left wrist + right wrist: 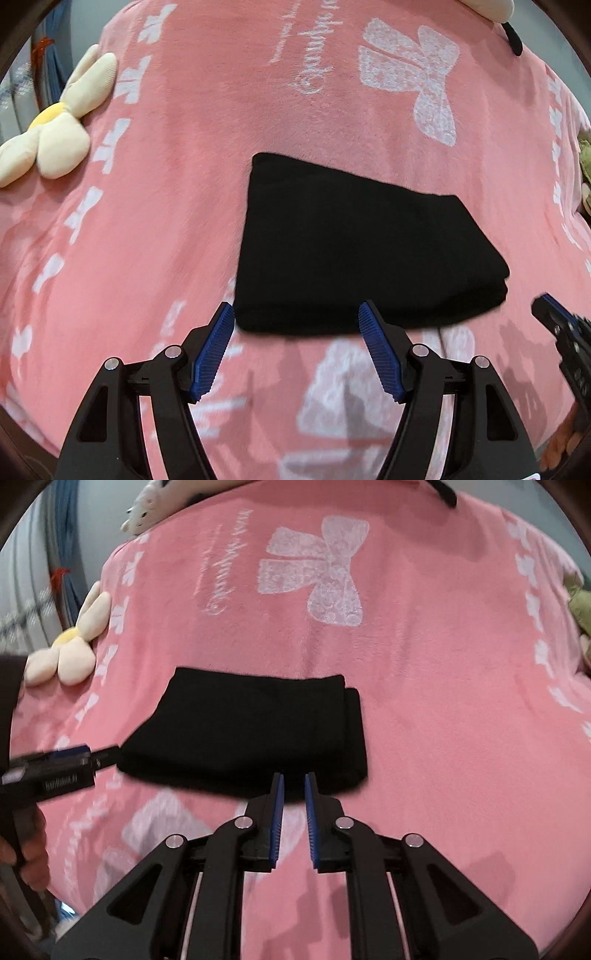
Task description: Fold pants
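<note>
Left hand-held gripper, right hand-held gripper: black linkage arms, silver pivot screws, ribbed blue pads.

Near edge: bare pink blanket is seen before the folded pants.
Left side: flower plush lies well apart.
</note>
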The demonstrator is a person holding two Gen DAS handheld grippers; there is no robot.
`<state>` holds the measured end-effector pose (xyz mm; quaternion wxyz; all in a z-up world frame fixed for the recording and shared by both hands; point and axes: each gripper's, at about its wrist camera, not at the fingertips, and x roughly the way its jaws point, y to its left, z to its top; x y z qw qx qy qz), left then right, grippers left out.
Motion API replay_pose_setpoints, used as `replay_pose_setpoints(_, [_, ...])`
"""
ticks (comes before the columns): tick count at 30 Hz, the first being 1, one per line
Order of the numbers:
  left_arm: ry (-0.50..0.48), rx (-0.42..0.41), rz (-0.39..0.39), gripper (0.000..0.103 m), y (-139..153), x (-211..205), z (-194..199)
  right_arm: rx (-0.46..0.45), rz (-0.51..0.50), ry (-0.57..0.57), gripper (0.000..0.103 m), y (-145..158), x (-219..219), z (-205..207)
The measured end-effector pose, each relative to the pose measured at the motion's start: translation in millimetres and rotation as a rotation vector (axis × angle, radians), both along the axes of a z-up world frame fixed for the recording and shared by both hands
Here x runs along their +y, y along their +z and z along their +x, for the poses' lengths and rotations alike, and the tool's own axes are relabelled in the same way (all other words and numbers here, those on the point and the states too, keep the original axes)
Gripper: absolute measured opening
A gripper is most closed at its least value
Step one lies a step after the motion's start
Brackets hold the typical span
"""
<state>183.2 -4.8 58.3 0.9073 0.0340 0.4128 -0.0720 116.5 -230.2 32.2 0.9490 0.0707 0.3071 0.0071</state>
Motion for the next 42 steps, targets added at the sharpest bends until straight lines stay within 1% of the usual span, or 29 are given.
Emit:
replay_pose_setpoints(1, [0.002, 0.002, -0.004, 0.068, -1, 3, -6, -0.001, -0.002, -0.007, 0.012, -2, 1, -2])
replay_pose_setpoints(3, [0.01, 0.013, -0.017, 0.068, -4, 9, -19, -0.013, -0.011, -0.035, 0.012, -10, 2, -23])
replay_pose_setpoints(6, [0.022, -0.002, -0.032, 0.069, -8, 20, -41, -0.021, -0.064, -0.077, 0.012, -20, 3, -46])
replay_pose_setpoints(7, [0.027, -0.016, -0.028, 0.071, -10, 22, -48, -0.012, -0.077, -0.077, 0.012, -24, 4, -50])
replay_pose_setpoints(10, [0.03, -0.051, -0.013, 0.073, -21, 29, -68, 0.013, -0.036, -0.082, 0.012, -31, 1, -61])
replay_pose_setpoints(11, [0.03, -0.059, -0.007, 0.073, -28, 31, -75, 0.01, -0.031, -0.091, 0.016, -31, 0, -66])
replay_pose_setpoints(13, [0.033, -0.077, 0.023, 0.073, -40, 34, -88, 0.019, -0.023, -0.093, 0.019, -34, 0, -69])
replay_pose_setpoints(15, [0.013, -0.08, 0.056, 0.073, -53, 34, -98, 0.048, -0.028, -0.093, 0.021, -38, 1, -65])
replay_pose_setpoints(16, [0.012, -0.066, 0.054, 0.073, -55, 34, -98, 0.063, -0.03, -0.089, 0.021, -41, 1, -62])
replay_pose_setpoints(17, [0.006, -0.046, 0.033, 0.073, -56, 35, -97, 0.084, -0.036, -0.096, 0.021, -44, 2, -60])
replay_pose_setpoints(20, [0.026, -0.069, 0.024, 0.073, -54, 36, -99, 0.109, -0.042, -0.113, 0.021, -48, 2, -57])
replay_pose_setpoints(24, [0.028, -0.066, 0.023, 0.074, -54, 37, -99, 0.141, -0.016, -0.124, 0.021, -53, -1, -55])
replay_pose_setpoints(26, [0.027, -0.071, 0.026, 0.075, -54, 36, -100, 0.151, -0.031, -0.123, 0.021, -54, 2, -54])
replay_pose_setpoints(28, [0.022, -0.076, 0.017, 0.079, -53, 37, -102, 0.153, -0.048, -0.111, 0.021, -55, 4, -53])
replay_pose_setpoints(35, [0.024, -0.078, -0.018, 0.079, -52, 42, -102, 0.154, -0.069, -0.091, 0.021, -55, 10, -52])
replay_pose_setpoints(42, [0.033, -0.078, -0.006, 0.079, -53, 41, -102, 0.157, -0.066, -0.082, 0.021, -56, 11, -52])
